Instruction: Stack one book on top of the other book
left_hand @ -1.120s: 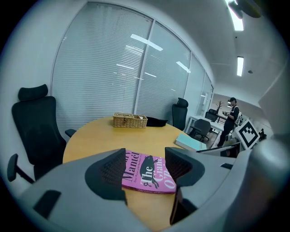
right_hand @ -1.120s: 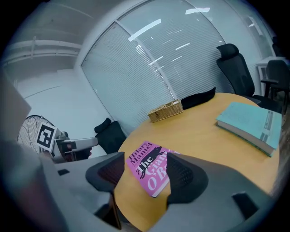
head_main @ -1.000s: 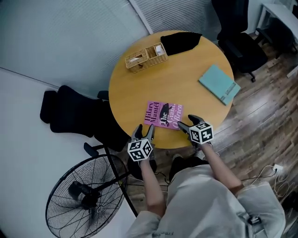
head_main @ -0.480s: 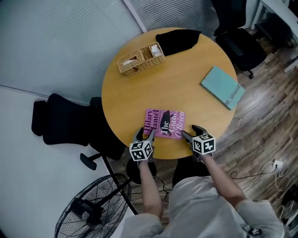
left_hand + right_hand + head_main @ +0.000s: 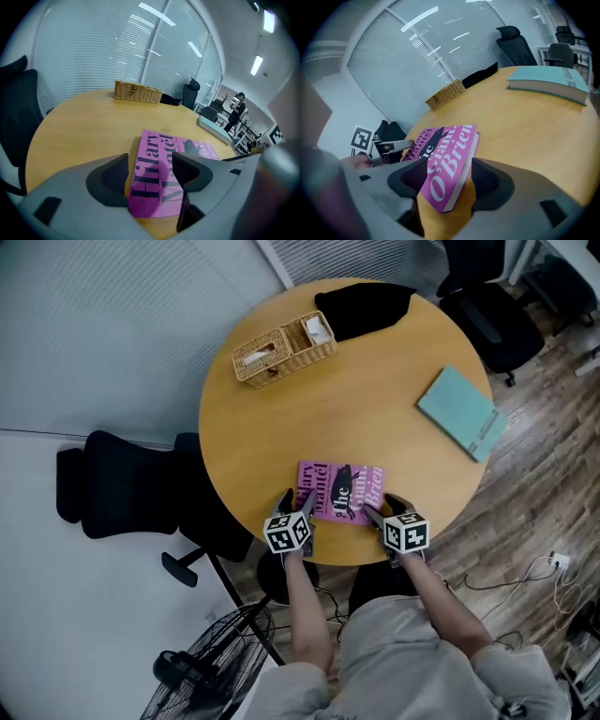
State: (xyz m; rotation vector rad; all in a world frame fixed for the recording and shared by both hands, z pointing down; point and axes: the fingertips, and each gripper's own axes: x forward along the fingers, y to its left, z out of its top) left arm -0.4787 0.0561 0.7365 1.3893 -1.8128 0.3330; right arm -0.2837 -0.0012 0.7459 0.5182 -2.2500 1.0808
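A pink paperback (image 5: 339, 491) lies flat near the front edge of the round wooden table (image 5: 281, 427). A teal book (image 5: 464, 413) lies apart at the right side. My left gripper (image 5: 294, 506) stands at the pink book's near left corner. In the left gripper view its jaws (image 5: 150, 171) have just been opening and straddle that corner of the pink book (image 5: 159, 145) without pressing it. My right gripper (image 5: 378, 512) is open around the near right corner of the pink book (image 5: 445, 154), with table showing beside the right pad.
A wicker basket (image 5: 284, 349) and a black cloth (image 5: 364, 307) sit at the table's far side. Black office chairs stand at the left (image 5: 112, 488) and upper right (image 5: 492, 315). A floor fan (image 5: 202, 671) is at lower left.
Both grippers have come down and forward from the table's front edge onto the pink book's near corners. The books have not moved on the table.
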